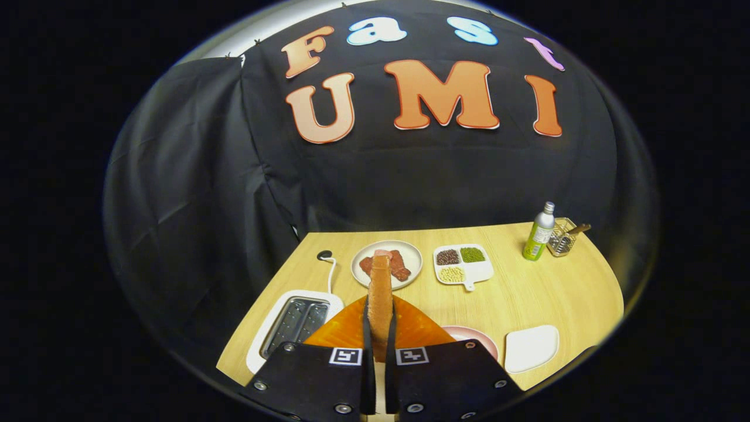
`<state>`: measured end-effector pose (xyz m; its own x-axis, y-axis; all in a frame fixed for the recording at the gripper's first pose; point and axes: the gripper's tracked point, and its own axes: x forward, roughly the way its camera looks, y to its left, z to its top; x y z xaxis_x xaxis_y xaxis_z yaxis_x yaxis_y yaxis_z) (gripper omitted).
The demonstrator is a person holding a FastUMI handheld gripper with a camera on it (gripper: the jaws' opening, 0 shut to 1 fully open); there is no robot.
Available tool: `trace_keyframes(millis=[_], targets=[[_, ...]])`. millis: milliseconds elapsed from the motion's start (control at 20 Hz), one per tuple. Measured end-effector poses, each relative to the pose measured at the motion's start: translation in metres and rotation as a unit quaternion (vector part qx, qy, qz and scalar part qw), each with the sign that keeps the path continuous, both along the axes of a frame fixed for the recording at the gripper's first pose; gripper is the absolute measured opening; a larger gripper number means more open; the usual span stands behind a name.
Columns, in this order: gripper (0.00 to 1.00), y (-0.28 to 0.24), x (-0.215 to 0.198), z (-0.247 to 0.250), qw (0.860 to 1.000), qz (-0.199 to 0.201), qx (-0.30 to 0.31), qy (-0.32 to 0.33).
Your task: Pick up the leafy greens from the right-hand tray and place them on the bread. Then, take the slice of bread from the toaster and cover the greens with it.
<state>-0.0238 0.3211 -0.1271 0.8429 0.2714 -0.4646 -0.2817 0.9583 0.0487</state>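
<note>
Our gripper (379, 328) was clamped on the bread slice (379, 293), held upright. We saw the toaster (293, 319) at nine o'clock of it, on the worktop (527, 293).

One toaster (296, 321), one bread slice (379, 293), three plates (387, 264), one divided tray (463, 265) and one bottle (539, 233) are counted.

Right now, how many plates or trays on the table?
4: round plate with meat beyond the tool, divided tray right of it, pink plate and white tray beside the fingers. Others may be hidden.
</note>
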Motion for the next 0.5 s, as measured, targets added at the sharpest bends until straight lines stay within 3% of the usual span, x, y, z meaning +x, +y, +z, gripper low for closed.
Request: trace_keyframes(millis=[500], targets=[[0.07, -0.039, -0.007, -0.060, 0.998, 0.006, 0.000, 0.060]])
